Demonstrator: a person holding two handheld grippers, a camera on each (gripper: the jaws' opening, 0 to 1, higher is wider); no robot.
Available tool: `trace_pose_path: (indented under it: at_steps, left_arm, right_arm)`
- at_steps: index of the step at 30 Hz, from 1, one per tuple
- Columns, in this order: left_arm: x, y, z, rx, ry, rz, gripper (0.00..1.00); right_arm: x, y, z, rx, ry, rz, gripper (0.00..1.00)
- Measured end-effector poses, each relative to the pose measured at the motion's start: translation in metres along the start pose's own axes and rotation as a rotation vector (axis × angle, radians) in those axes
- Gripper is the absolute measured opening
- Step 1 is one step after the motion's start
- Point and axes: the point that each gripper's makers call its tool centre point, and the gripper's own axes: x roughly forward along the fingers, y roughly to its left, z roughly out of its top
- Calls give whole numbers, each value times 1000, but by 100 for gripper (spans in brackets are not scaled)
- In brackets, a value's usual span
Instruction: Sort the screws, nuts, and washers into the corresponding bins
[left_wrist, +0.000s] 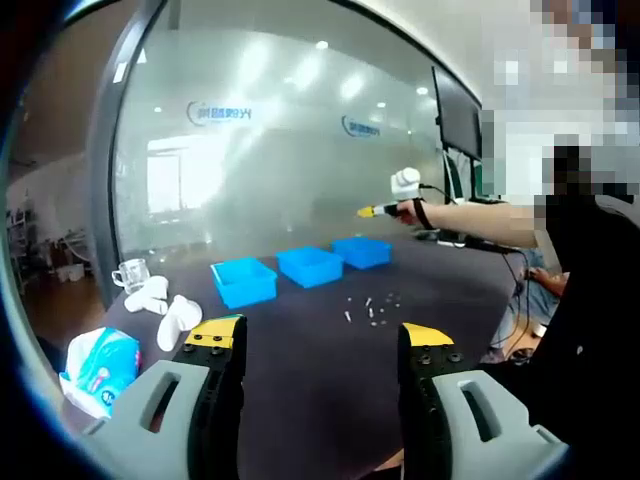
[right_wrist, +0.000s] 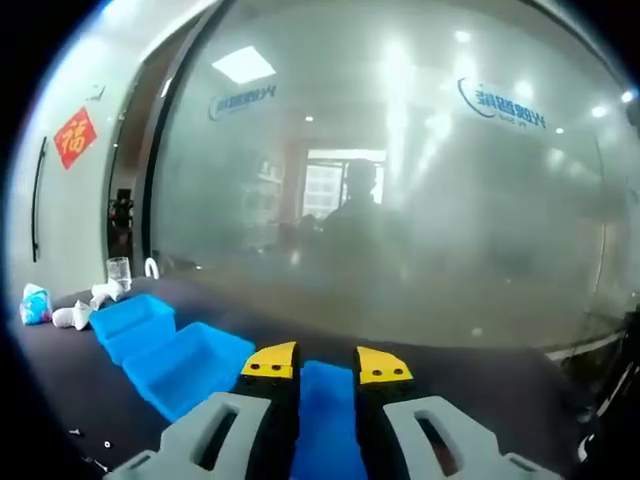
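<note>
**Fasteners lie loose as blue bins wait in a row**

Screws, nuts and washers sit scattered on the dark tabletop, just in front of three blue bins lined up beside a frosted glass wall. The left hand-held gripper hovers above the tabletop with its yellow-tipped jaws spread wide and nothing between them. In the left gripper view, a person's outstretched arm holds the right hand-held gripper in the air beyond the bins. Seen in its own view, its jaws stand partly apart, empty, above the nearest bin. A drinking glass, white objects and a tissue pack rest at the tabletop's edge.
</note>
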Motion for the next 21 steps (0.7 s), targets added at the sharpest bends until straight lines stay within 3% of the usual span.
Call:
trace_pose_path:
  at_steps: [6, 12, 16, 21]
  left_arm:
    - [-1, 1, 1, -2, -5, 3, 60]
    - [-2, 3, 4, -15, -19, 10, 61]
    - [-1, 5, 3, -21, -20, 10, 61]
    - [3, 8, 8, -32, -46, 19, 60]
  right_arm:
    - [-5, -1, 6, 18, -26, 9, 23]
    - [-22, 12, 2, 20, -48, 49, 27]
    - [-44, 32, 4, 31, -70, 105, 27]
    - [-74, 54, 23, 48, -132, 181, 27]
